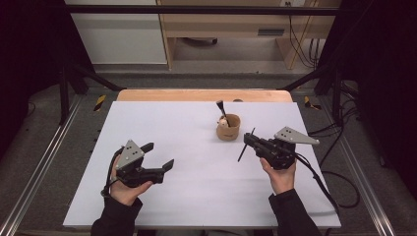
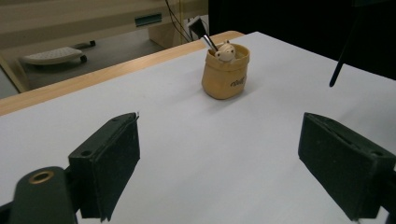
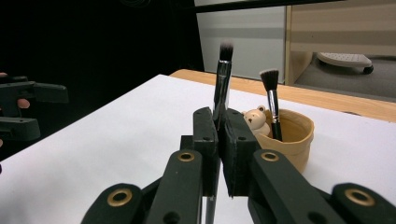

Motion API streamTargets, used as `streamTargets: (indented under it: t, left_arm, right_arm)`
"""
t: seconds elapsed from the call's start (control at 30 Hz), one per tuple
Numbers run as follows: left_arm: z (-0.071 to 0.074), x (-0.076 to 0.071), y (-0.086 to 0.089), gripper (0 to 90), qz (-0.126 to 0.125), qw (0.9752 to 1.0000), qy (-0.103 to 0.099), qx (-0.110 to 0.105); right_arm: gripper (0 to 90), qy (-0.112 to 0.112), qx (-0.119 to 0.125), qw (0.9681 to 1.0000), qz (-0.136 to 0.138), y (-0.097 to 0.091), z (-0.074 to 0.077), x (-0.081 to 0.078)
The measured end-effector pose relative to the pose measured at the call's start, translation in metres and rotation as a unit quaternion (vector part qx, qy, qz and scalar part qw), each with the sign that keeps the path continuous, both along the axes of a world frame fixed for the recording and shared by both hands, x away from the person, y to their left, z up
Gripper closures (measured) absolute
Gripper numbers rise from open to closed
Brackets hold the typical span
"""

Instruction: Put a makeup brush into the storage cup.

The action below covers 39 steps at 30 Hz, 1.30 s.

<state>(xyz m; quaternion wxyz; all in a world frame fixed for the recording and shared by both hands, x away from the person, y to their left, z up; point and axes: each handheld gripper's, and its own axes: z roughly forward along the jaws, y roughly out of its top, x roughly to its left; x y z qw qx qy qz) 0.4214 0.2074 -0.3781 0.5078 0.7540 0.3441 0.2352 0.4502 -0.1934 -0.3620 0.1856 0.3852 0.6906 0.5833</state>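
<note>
A tan fabric cup (image 1: 228, 128) stands on the white tabletop (image 1: 196, 196) toward the back middle, with a small bear figure (image 3: 256, 119) and a black makeup brush (image 3: 271, 98) standing in it. My right gripper (image 1: 247, 140) is shut on a second makeup brush (image 3: 223, 70), a little to the right of the cup. In the right gripper view its bristles point up above the jaws. My left gripper (image 1: 160, 155) hovers over the front left of the table, open, with nothing between its pads. In the left gripper view the cup (image 2: 225, 74) lies ahead, well beyond the jaws.
A wooden strip (image 1: 204, 95) edges the table's far side. Black frame posts and cables (image 1: 324, 172) stand at the sides. Beyond the table are a cabinet (image 1: 236, 29) and a low wheeled base (image 2: 51, 55) on the floor.
</note>
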Motion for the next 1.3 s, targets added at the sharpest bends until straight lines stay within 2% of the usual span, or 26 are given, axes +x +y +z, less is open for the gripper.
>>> streamTargets:
  t: [0.23,0.43,0.57,0.83,1.0,1.3]
  left_arm:
    - [-0.007,-0.002,0.020,10.9,0.019,0.9998,-0.003,0.000]
    - [-0.011,-0.003,0.033,10.9,0.031,0.9995,-0.009,-0.009]
    - [-0.017,-0.001,0.039,10.4,0.042,0.9991,-0.010,-0.006]
    - [-0.029,-0.002,0.056,10.2,0.066,0.9978,-0.002,-0.001]
    - [-0.032,-0.005,0.061,9.7,0.069,0.9976,-0.008,-0.004]
    - [-0.038,-0.006,0.073,8.4,0.068,0.9977,-0.003,-0.003]
  right_arm:
    - [85.3,-0.005,-0.006,1.0000,-0.001,0.000,0.000,0.001]
    - [85.3,-0.009,-0.011,0.9999,-0.003,0.002,-0.002,0.001]
    - [85.3,-0.011,-0.014,0.9998,-0.002,0.002,-0.001,0.001]
    - [85.4,-0.018,-0.013,0.9998,-0.004,0.001,0.000,0.003]
    - [85.4,-0.022,-0.013,0.9996,-0.007,0.003,0.002,0.005]
    - [85.4,-0.029,-0.013,0.9994,-0.012,0.006,0.006,0.012]
